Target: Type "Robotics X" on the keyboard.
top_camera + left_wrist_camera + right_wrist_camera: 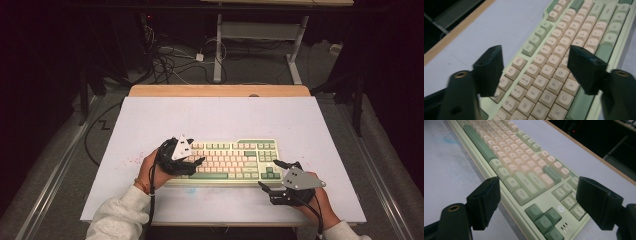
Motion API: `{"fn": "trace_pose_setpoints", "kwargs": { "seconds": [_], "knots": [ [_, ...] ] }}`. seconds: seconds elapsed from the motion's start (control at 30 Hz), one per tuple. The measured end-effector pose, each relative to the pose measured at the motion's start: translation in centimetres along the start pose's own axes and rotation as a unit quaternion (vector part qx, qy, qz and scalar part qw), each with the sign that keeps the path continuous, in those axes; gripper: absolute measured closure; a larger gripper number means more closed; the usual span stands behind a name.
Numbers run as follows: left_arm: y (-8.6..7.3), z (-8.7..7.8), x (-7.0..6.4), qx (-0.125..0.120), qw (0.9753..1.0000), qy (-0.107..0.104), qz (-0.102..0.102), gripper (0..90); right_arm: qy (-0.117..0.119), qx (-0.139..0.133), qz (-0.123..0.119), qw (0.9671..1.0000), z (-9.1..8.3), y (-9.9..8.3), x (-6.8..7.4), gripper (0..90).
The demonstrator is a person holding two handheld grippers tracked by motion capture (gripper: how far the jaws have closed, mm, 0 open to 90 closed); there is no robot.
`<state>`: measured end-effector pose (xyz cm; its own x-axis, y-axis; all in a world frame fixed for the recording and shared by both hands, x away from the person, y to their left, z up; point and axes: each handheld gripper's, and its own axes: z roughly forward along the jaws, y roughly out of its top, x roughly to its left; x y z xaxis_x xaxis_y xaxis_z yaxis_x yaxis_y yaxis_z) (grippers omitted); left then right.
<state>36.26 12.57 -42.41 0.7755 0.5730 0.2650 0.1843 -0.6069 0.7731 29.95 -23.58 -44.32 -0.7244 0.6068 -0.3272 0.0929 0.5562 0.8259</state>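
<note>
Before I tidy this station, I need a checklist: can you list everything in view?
keyboard: one, cream keys with green accents, centre of the table near the person.
table: one, white top with wooden far edge.
desk frame: one, white legs, beyond the table.
cables: a tangle, dark, on the floor behind.
left tongs: one, black, open over the keyboard's left end.
right tongs: one, black, open at the keyboard's right end.
sleeves: two, light grey, bottom edge.

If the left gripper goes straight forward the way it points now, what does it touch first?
Probably the keyboard: the open left gripper points down at its letter keys, around R, T, F and G. The exact key is uncertain.
</note>
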Motion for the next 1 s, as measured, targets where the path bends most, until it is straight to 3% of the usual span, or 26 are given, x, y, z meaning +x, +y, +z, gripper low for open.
{"fn": "trace_pose_setpoints", "kwargs": {
  "seconds": [0.23,0.6,0.73,0.9,1.0],
  "knots": [
    [-0.7,-0.9,0.2,-0.028,0.9996,0.007,-0.002,18.0,-0.001,0.0,0.003,1.0,-0.1,0.0,-0.1,20.7],
    [-2.0,-2.2,-0.8,-0.034,0.9985,0.035,0.023,15.8,-0.001,-0.002,0.009,1.0,-0.1,-0.1,-0.4,24.7],
    [-2.6,-2.8,-1.1,-0.037,0.998,0.045,0.023,15.9,0.014,-0.004,0.018,0.9997,-0.1,0.0,-0.4,36.2],
    [-3.4,-3.4,-1.4,-0.03,0.9979,0.051,0.027,15.9,0.027,-0.004,0.024,0.9994,0.0,0.1,-0.6,59.3],
    [-3.8,-3.8,-1.6,-0.03,0.9981,0.051,0.018,15.9,0.042,0.006,0.026,0.9988,0.2,0.3,-0.8,73.6]
  ]
}}
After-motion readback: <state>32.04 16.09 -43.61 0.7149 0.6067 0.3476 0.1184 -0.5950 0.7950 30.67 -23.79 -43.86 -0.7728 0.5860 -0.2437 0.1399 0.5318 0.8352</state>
